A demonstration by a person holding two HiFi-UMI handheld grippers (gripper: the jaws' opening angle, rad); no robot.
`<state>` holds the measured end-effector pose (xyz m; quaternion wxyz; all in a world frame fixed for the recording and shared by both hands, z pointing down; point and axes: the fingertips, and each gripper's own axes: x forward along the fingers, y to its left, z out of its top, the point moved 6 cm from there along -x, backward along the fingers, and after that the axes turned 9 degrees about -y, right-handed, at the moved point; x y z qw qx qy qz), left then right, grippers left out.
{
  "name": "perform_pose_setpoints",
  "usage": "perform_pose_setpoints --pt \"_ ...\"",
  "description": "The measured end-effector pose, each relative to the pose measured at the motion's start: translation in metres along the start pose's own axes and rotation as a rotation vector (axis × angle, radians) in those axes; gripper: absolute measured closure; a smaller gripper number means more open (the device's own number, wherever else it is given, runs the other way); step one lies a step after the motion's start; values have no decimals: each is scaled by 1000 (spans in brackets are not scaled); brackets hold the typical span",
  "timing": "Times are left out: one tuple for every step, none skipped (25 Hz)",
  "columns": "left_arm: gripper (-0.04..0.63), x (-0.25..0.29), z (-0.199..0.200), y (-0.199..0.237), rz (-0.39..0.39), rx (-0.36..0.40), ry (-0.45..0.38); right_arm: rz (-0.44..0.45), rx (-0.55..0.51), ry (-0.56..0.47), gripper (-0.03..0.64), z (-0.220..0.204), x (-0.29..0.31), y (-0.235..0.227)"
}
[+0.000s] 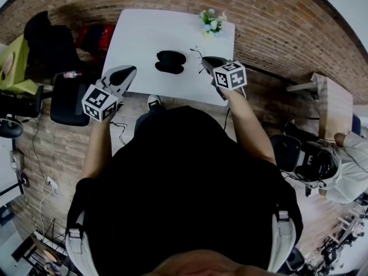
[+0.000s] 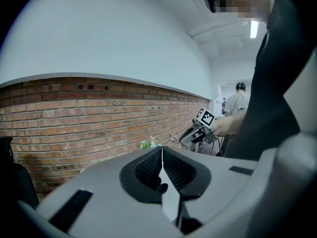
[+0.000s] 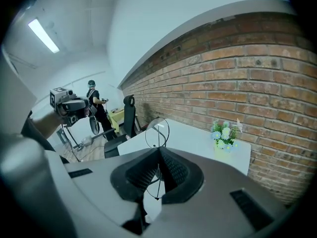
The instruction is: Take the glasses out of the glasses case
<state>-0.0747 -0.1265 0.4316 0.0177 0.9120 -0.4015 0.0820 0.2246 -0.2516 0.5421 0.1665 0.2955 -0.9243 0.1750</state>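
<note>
right tongs [image 3: 158,150] clamp the wire-thin glasses [image 3: 157,132], left tongs [image 2: 162,150] pressed together empty; any slack could drop them onto the table [image 1: 144,33].

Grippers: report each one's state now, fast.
Left gripper: shut, empty.
Right gripper: shut on the glasses.

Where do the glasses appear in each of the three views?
Head view: the glasses are at the right gripper tip, above the white table.
Left gripper view: glasses right of centre, a thin wire between the flowers and the right gripper.
Right gripper view: glasses at centre, clamped between the fingers.
Shared landmark: the flowers, visible in all three.
</note>
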Motion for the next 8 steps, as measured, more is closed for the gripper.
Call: perform_pose_setpoints --pt "583 1 0 -1 -2 0 -1 -5 -11 4 591 0 -2 0" --pt "583 1 0 -3 -3 1 -1 -10 -21 7 591 -1 -4 0" --pt "583 2 1 -4 -4 2 -1 -12 -27 10 591 -2 -5 0" --pt "583 3 1 -5 -4 3 0 -14 -31 12 591 -2 -7 1" --pt "583 3 1 -5 -3 4 1 -16 -34 13 591 -2 -8 1" --pt "583 3 2 -5 -1 5 1 -16 -35 12 591 -1 -9 1" --pt "583 3 3 -5 0 5 1 -16 -36 12 591 -1 -9 2" --pt "583 3 3 -4 1 6 0 -14 -37 11 591 0 -9 3"
